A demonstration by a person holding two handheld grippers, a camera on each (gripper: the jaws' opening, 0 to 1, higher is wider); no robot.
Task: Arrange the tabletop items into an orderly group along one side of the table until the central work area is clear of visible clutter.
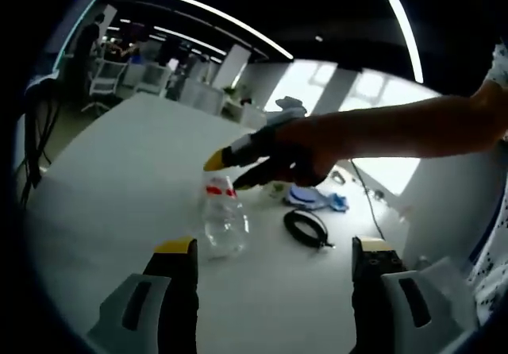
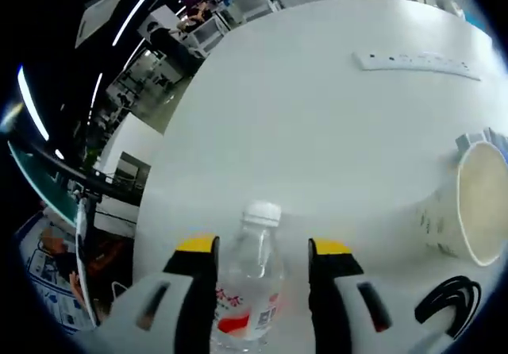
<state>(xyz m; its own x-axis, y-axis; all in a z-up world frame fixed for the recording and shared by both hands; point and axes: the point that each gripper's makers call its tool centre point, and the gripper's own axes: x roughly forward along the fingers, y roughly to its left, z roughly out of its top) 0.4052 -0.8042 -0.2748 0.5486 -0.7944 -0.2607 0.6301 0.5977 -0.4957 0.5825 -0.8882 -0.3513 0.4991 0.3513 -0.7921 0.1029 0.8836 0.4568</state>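
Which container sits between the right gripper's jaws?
The clear water bottle with white cap and red label; the paper cup lies apart, off to one side of the right gripper.

Open office with ceiling light strips (image 1: 206, 9), bright windows (image 1: 373, 92), distant chairs (image 1: 103, 80).

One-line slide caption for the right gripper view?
Right gripper open around a clear bottle on the white table; paper cup beside.

Left gripper (image 1: 274, 252): black jaws, yellow-capped tips, grey plastic housings. Right gripper (image 2: 260, 259): same build. Person's patterned white short sleeve (image 1: 500, 64), right edge.
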